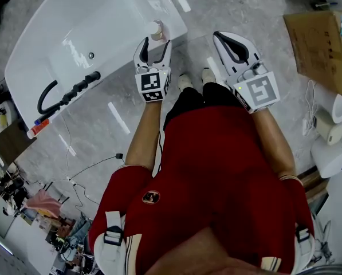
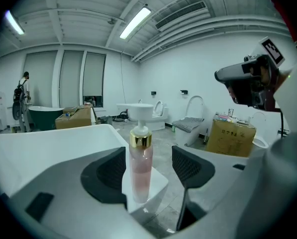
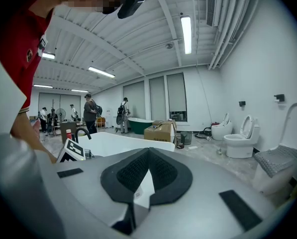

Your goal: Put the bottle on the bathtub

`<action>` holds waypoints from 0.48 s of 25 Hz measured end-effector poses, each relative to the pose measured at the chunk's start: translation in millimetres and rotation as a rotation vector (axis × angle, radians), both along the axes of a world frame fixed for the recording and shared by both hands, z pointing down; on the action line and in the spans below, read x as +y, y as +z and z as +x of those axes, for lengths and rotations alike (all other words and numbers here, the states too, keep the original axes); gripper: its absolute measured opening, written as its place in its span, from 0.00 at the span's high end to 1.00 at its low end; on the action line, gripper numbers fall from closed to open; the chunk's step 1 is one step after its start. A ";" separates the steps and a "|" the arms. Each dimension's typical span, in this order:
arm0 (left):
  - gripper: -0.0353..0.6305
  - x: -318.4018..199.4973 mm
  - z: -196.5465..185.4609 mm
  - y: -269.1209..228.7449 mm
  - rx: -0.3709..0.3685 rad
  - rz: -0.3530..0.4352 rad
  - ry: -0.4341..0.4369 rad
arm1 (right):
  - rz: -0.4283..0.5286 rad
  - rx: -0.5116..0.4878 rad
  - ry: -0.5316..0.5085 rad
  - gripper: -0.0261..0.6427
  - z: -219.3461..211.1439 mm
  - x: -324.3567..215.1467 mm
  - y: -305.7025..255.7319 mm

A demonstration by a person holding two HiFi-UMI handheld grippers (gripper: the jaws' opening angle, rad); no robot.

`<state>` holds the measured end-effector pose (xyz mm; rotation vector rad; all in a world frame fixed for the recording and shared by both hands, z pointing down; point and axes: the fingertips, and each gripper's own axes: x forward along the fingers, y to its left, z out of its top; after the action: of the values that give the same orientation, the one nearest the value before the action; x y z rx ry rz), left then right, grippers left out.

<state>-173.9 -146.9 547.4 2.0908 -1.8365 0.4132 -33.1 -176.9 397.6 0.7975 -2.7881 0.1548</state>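
Observation:
A pink pump bottle (image 1: 156,30) with a gold collar and white pump head stands upright on the near corner of the white bathtub (image 1: 110,16). My left gripper (image 1: 156,43) is open just short of it. In the left gripper view the bottle (image 2: 140,168) rises between the two dark pads (image 2: 188,168) with a gap on each side, resting on the bathtub rim corner (image 2: 158,180). My right gripper (image 1: 217,35) hangs over the floor to the right of the tub, shut, pads (image 3: 158,173) pressed together with nothing held.
A black faucet with hand shower (image 1: 67,90) sits on the tub's left rim. A cardboard box (image 1: 322,47) and toilets (image 1: 337,148) stand at the right. Cables (image 1: 85,171) trail on the grey floor. People (image 3: 91,113) stand far off beside a green tub (image 3: 138,123).

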 end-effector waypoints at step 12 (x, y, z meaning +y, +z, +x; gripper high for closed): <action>0.56 16.7 32.7 -100.3 0.035 0.150 0.015 | 0.018 -0.064 -0.044 0.97 9.5 16.0 -19.1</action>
<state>-141.2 -130.2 447.2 2.1957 -1.8858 0.2481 -23.6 -160.9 378.6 0.7471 -2.8689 0.1511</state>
